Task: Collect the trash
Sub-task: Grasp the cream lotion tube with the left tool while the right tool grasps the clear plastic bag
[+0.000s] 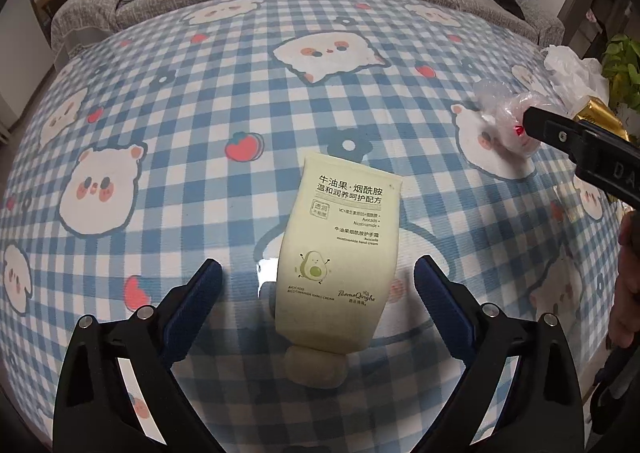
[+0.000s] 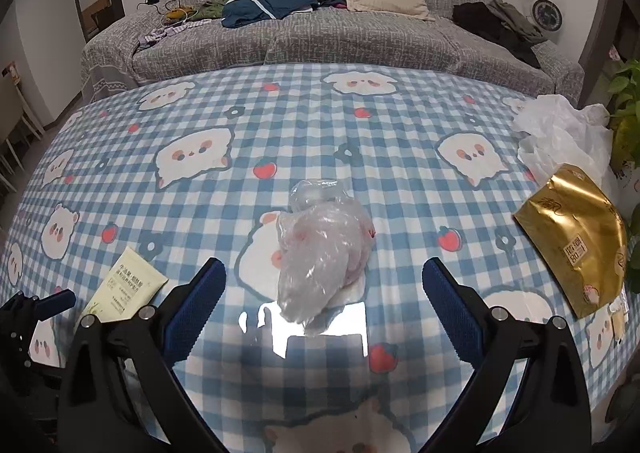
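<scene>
A pale green hand cream tube (image 1: 336, 253) lies on the blue checked tablecloth (image 1: 180, 113), cap toward me, between the fingers of my open left gripper (image 1: 318, 285). The tube also shows in the right wrist view (image 2: 124, 289) at the left. A crumpled clear plastic bag (image 2: 320, 249) lies between the fingers of my open right gripper (image 2: 324, 293). In the left wrist view the bag (image 1: 500, 121) sits at the right, with the right gripper's finger beside it. Neither gripper holds anything.
A gold foil pouch (image 2: 576, 237) and a white plastic bag (image 2: 560, 133) lie at the table's right edge, by a green plant (image 2: 628, 125). A grey sofa (image 2: 320, 33) with clothes, a backpack and a cushion stands behind the table.
</scene>
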